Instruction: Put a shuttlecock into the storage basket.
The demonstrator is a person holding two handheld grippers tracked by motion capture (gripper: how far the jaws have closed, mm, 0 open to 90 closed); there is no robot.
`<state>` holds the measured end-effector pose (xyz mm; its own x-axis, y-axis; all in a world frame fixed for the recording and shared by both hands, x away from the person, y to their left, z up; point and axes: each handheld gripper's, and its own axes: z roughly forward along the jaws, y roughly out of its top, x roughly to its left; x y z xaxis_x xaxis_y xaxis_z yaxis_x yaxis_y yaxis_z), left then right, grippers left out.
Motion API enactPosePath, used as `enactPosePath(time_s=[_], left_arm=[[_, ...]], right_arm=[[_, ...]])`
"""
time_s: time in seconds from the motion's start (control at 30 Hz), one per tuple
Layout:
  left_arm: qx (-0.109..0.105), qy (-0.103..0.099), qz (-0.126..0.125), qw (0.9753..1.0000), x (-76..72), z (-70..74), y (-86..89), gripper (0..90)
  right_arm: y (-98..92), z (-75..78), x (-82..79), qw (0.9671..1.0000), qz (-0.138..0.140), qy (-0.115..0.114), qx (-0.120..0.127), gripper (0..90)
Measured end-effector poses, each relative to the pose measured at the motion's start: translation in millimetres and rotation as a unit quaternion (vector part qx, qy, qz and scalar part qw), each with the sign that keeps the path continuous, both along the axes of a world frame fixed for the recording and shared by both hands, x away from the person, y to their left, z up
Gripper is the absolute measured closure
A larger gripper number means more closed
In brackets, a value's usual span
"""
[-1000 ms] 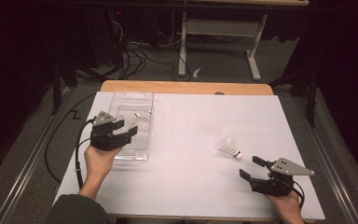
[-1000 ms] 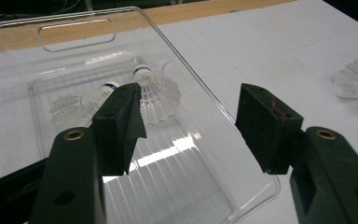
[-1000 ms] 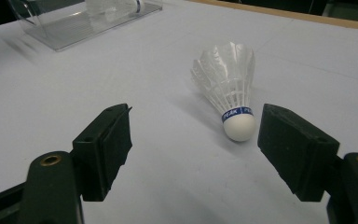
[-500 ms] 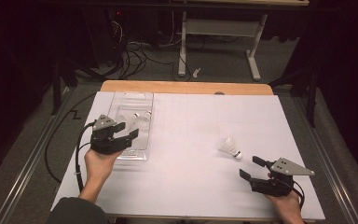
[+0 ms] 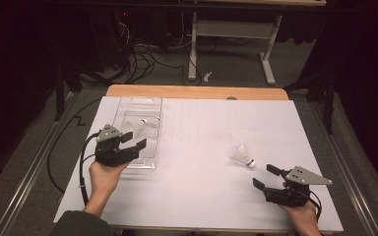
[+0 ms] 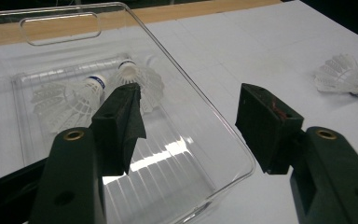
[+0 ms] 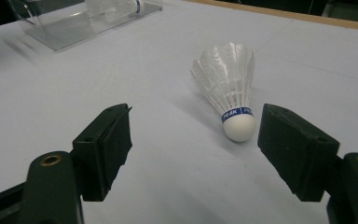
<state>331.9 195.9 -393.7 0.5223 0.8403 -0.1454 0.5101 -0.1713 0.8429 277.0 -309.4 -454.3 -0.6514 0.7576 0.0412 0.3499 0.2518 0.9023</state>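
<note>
Spanning most of the high view: a desk (image 5: 197, 196) under a white sheet, bare wood strip along its 12 o'clock edge. Toward 9 o'clock on that sheet, a clear plastic tray (image 5: 139, 105) with a handle slot at its far end, holding two white shuttlecocks (image 5: 147, 127) side by side in its far half – both with a blue band at the cork, seen more closely in the left gripper view (image 6: 135, 79).

At the tray's 6 o'clock end, held in a hand, the left gripper (image 5: 134, 140): jaws spread wide, pinching nothing, hanging over the tray's near right corner. From its own camera, one jaw over the tray's floor, the other out past the right wall above the sheet.

Down at roughly 5 o'clock of the desk, near the front edge, the right gripper (image 5: 266, 177) in the other hand – jaws likewise wide apart and empty, aimed toward 10 o'clock.

Smallest of all, a lone shuttlecock (image 5: 242, 155) lying on its side on the open sheet, just beyond the right gripper and well apart from the tray. In the right gripper view, that shuttlecock (image 7: 228, 88) with white cork toward the camera and feathers away, lying ahead of the jaws nearer the right-hand one, touched by neither.
</note>
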Motion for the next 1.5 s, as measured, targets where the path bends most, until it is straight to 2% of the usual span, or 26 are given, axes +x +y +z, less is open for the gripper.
enactPosePath(time_s=[0.1,0.83,1.03,1.5], left_arm=[[-0.010,-0.001,-0.005,0.9999,-2.5,0.0,-0.6,40.5],[-0.010,-0.008,-0.017,0.9998,-16.3,-5.8,-5.5,40.1],[-0.019,-0.007,-0.021,0.9996,-20.2,-6.9,-5.5,40.0],[-0.024,-0.023,-0.026,0.9991,-31.0,-10.5,-6.6,39.7]], right_arm=[[0.0,0.0,0.0,1.0000,0.000,0.000,0.000,26.1],[0.0,0.0,0.0,1.0000,0.000,0.000,0.000,26.1],[-0.1,0.0,0.0,1.0000,-0.001,0.001,0.000,26.1],[-0.8,0.0,1.2,1.0000,-0.006,0.002,0.003,26.0]])
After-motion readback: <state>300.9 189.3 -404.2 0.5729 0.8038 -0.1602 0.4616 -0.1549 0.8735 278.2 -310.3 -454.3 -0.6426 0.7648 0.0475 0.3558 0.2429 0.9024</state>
